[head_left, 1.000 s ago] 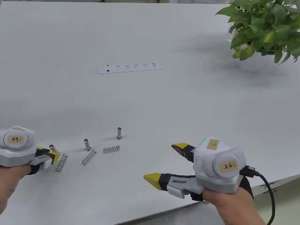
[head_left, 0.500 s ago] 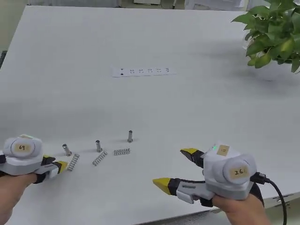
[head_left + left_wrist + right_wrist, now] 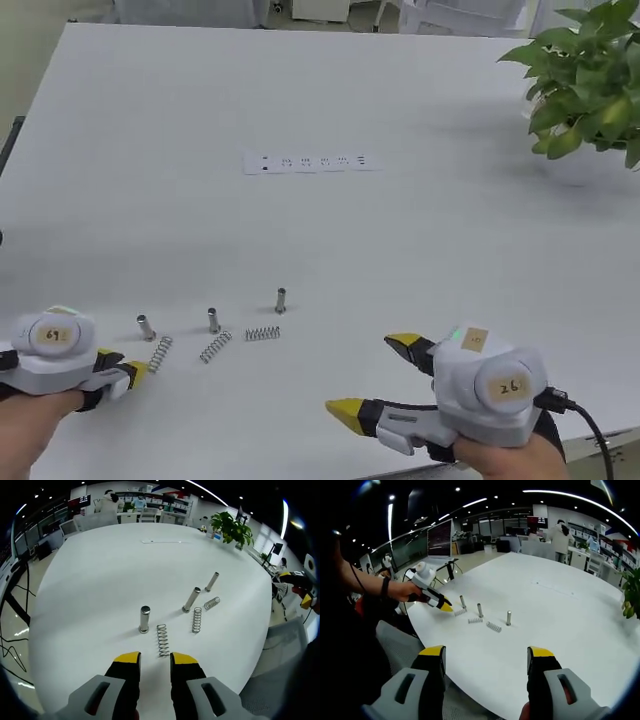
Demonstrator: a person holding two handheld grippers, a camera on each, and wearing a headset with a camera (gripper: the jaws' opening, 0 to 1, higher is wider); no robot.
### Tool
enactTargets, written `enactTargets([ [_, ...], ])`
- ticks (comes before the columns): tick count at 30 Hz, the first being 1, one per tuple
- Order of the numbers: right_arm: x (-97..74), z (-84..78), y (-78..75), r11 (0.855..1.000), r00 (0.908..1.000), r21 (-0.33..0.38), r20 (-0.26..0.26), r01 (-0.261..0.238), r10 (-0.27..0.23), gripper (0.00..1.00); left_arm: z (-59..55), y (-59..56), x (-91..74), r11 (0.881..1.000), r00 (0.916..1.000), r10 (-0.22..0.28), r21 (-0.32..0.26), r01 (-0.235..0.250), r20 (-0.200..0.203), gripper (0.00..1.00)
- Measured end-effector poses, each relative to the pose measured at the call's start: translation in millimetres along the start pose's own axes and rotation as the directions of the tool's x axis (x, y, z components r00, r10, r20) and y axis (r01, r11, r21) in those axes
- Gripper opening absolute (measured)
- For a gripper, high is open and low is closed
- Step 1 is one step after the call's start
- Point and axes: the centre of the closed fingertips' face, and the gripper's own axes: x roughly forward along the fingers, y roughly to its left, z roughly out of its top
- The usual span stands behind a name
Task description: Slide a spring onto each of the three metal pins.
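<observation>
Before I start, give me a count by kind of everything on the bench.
Metal pins: 3, standing, bare
Springs: 3, lying loose
Power strip: 1
Potted plant: 1
Total: 8

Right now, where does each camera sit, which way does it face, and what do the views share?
Head view: on the person's head, looking forward and down at the table; left gripper, right gripper and both hands show at the bottom.
Left gripper view: on the left gripper, looking along its own jaws across the table at the springs and upright pins.
Right gripper view: on the right gripper, facing over its wide-apart jaws toward the left gripper across the table.
Shared: all three show the pins and loose springs.
</observation>
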Motion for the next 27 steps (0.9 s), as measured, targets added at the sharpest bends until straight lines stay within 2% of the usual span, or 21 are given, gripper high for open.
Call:
enactTargets([
  [13, -1.9, 7.0, 0.8, 1.0, 1.0, -0.019, 0.006, -0.004, 0.004, 0.64, -2.4, -12.5, 6.2, 0.999, 0.9996, -0.02, -0.038, 0.021, 0.021, 0.15],
  [16, -2.4, 5.0, -0.7, 1.0, 1.0, -0.019, 0.001, -0.001, 0.001, 0.64, 1.3, -14.9, 8.6, 0.999, 0.9992, -0.023, -0.043, 0.024, 0.034, 0.15],
  [27, -1.2, 0.9, -2.4, 1.0, 0.9999, -0.015, -0.012, -0.002, 0.002, 0.65, 3.2, -16.4, 23.2, 0.998, 0.9994, -0.021, -0.05, 0.023, 0.029, 0.16],
])
